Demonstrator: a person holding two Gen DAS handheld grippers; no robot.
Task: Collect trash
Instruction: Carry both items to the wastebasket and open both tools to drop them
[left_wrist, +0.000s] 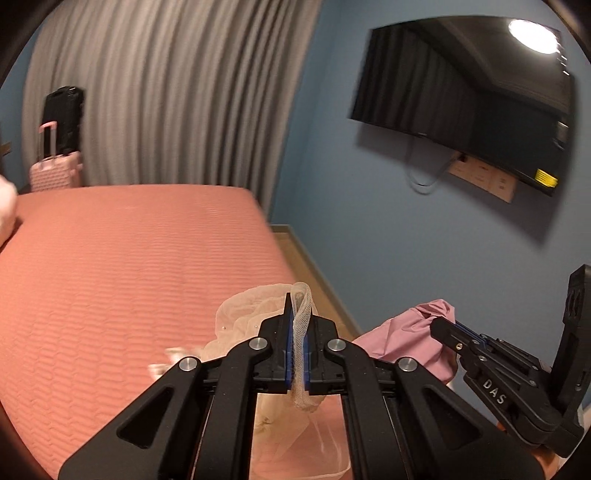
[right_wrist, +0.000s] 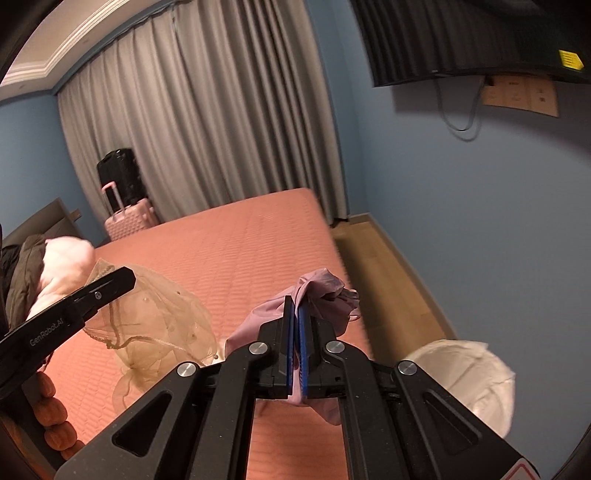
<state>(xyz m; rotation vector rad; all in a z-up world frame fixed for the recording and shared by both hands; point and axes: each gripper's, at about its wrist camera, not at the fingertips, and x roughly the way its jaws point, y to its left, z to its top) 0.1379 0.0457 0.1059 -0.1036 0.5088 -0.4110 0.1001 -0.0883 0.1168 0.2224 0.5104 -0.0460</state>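
Your left gripper (left_wrist: 299, 314) has its jaws closed tight on a strip of white netting that belongs to the sheer beige mesh bag (left_wrist: 243, 317); the rest of that bag hangs loose below and to the left of the jaws, over the salmon-pink bed (left_wrist: 129, 258). From the right wrist view you can see the same mesh bag (right_wrist: 159, 317) drooping from the left gripper's black finger, translucent, with a thin drawstring trailing down, clear of the quilted bed cover (right_wrist: 240, 240). Your right gripper (right_wrist: 297, 306) is clamped just as firmly on a crumpled pink plastic bag (right_wrist: 325, 291), a fold of it pinched between the blue pads and the bulk bunched up beyond and to the right of the tips, with a little hanging under the jaws. In the left wrist view that pink bag (left_wrist: 410, 332) shows at the end of the right gripper (left_wrist: 439, 325), to the right of the bed's near corner. Both pieces are held above the bed rather than lying on it. To the lower right of your right gripper there is a blurred white rounded thing (right_wrist: 476, 376) near the wooden floor (right_wrist: 391, 266); what it is cannot be told. Further off, a pink suitcase (right_wrist: 129, 218) with a black case (right_wrist: 120, 173) behind it stands by the grey curtains (right_wrist: 221, 110), and a dark television (left_wrist: 465, 96) hangs on the blue wall (left_wrist: 369, 221).
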